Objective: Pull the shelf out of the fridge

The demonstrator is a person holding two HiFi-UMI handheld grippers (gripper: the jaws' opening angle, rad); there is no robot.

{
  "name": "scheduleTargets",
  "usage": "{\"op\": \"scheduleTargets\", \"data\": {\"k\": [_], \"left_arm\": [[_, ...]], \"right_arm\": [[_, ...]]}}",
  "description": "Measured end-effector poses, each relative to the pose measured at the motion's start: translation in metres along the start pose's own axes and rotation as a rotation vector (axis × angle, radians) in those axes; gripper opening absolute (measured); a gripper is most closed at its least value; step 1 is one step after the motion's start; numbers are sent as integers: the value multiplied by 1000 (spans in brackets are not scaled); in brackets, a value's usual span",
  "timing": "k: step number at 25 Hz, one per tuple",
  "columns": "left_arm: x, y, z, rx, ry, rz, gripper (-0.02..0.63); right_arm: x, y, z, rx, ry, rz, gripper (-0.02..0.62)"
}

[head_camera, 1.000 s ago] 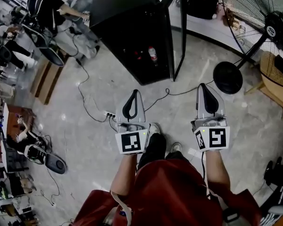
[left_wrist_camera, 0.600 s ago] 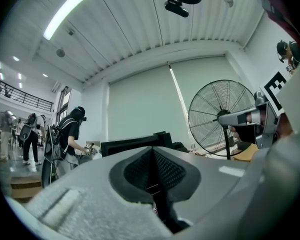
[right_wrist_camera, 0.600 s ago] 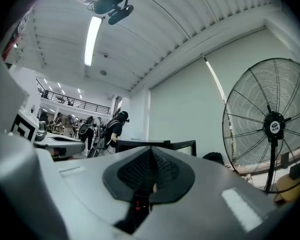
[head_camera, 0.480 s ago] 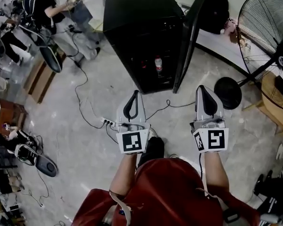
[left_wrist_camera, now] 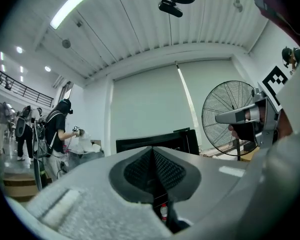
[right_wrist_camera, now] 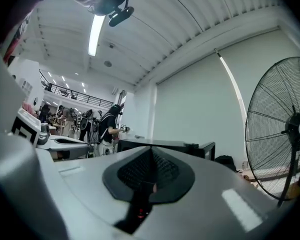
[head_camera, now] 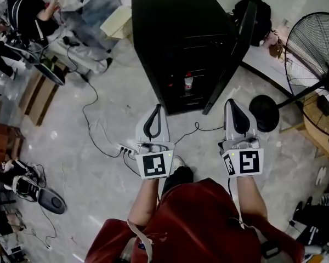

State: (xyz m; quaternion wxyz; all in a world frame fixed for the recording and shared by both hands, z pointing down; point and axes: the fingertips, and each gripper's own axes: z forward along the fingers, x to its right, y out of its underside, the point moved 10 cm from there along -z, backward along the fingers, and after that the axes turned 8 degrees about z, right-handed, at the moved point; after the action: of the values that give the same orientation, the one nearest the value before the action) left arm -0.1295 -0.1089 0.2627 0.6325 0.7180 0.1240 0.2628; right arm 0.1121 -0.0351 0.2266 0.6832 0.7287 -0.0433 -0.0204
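We held the grey left gripper [head_camera: 156, 109] and the grey right gripper [head_camera: 232, 104] level and side by side ahead of us, well apart from one another. In the left gripper view its two ribbed black pads met along a seam with nothing between them. The right gripper view showed the same: pads together and empty.

Both grippers pointed toward the tall black fridge [head_camera: 175, 21], which stood ahead of us on the pale marbled floor [head_camera: 98, 190]. Neither gripper touched it. Its dark door [head_camera: 236, 48] hung open on the right side, with its lower corner near the tip of the right gripper but apart from it.

Inside the dim cabinet we could only faintly make out thin horizontal shelves. The shelf [head_camera: 200, 92] under a small pale bottle with a red band [head_camera: 188, 83] sat fully within the fridge. It lay ahead of the gap between the two grippers, clear of both.

A white power strip [head_camera: 126, 148] with a black cable lay on the floor just beside the left gripper, on its left. A large black standing fan [head_camera: 312, 43] rose to the right, with its round base [head_camera: 265, 113] near the right gripper. A black bag [head_camera: 252, 10] lay behind the door, and a person in a black top [head_camera: 27, 10] stood far off to the left
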Motion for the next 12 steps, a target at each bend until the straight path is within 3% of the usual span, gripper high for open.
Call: {"op": "scheduleTargets", "data": {"k": [12], "left_arm": [[-25, 31, 32, -14, 42, -11, -3]], "right_arm": [[-16, 17, 49, -30, 14, -6, -3]]}}
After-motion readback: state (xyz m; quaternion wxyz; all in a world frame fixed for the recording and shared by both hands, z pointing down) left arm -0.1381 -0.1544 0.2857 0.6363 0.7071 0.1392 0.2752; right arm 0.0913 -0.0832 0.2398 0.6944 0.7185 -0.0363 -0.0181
